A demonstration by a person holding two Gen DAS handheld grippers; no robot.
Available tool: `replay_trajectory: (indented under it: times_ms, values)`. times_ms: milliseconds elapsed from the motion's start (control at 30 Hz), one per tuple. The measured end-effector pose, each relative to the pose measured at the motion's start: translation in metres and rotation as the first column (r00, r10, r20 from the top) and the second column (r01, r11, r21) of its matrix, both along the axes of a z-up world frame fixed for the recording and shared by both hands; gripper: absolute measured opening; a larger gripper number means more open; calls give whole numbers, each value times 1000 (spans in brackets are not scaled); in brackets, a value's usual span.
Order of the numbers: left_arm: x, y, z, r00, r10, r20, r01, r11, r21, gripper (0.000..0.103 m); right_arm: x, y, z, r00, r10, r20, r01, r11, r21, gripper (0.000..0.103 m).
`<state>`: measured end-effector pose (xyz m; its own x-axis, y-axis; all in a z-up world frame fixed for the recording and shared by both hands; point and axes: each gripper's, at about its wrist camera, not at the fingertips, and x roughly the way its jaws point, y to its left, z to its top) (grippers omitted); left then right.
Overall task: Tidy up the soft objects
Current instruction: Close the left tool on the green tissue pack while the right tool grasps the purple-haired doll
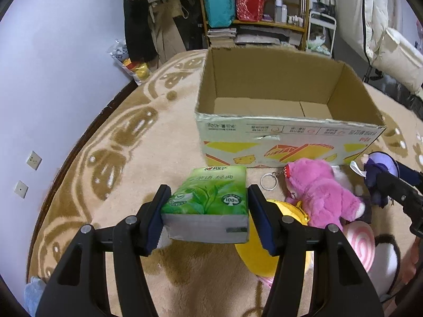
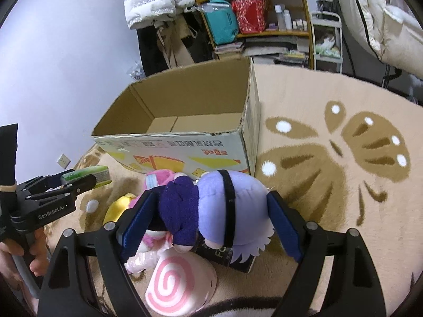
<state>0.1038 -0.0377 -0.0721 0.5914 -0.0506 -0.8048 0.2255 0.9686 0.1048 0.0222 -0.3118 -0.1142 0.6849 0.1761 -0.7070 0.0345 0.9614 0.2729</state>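
My left gripper (image 1: 208, 208) is shut on a green tissue pack (image 1: 208, 198) and holds it above the rug, in front of an open cardboard box (image 1: 288, 137). My right gripper (image 2: 208, 219) is shut on a purple plush doll (image 2: 224, 206), its fingers pressing both sides, just in front of the box (image 2: 185, 155). The left gripper with the tissue pack (image 2: 87, 175) shows at the left of the right wrist view. A pink plush bear (image 1: 322, 192), a yellow plush (image 1: 264, 259) and a pink-swirl plush (image 2: 179, 282) lie on the rug below. The box looks empty inside.
A beige rug (image 2: 330, 171) with brown butterfly patterns covers the floor. A key ring (image 1: 268, 182) lies by the box. A wooden shelf (image 1: 253, 8) with bags and bottles, hanging coats and a white cart stand behind. A wall (image 1: 53, 79) is at the left.
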Motion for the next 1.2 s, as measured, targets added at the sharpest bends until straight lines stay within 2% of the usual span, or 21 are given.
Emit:
replay_trajectory:
  times_ms: [400, 500, 567, 633, 700, 867, 967, 1033, 1200]
  values:
    - [-28, 15, 38, 990, 31, 139, -32, 999, 3, 59, -31, 3, 37, 993, -24, 116, 26, 1000, -13, 89]
    - [-34, 23, 51, 979, 59, 195, -53, 998, -36, 58, -36, 2, 48, 989, -30, 145, 30, 1000, -4, 76]
    - [-37, 28, 61, 973, 65, 223, -53, 997, -56, 58, -37, 1, 54, 987, -44, 157, 46, 999, -5, 76]
    - [-38, 28, 66, 968, 66, 244, -55, 997, -51, 57, -33, 1, 51, 990, -50, 130, 52, 999, -14, 74]
    - [-38, 27, 68, 966, 64, 249, -53, 997, -52, 57, -28, -1, 41, 996, -34, 84, 33, 999, 14, 69]
    - [-35, 24, 60, 975, 51, 217, -43, 998, -46, 57, -25, -3, 25, 999, -42, 0, 42, 999, 17, 69]
    - [-35, 21, 55, 977, 46, 207, -39, 999, -36, 57, -31, -3, 22, 999, -43, -18, 43, 999, 13, 72]
    - [-35, 21, 55, 978, 45, 204, -37, 998, -41, 57, -34, -2, 18, 998, -35, -44, 35, 999, 9, 81]
    - [-34, 23, 55, 977, 55, 204, -45, 998, -53, 57, -33, 5, 7, 996, -15, -90, 14, 1000, -11, 81]
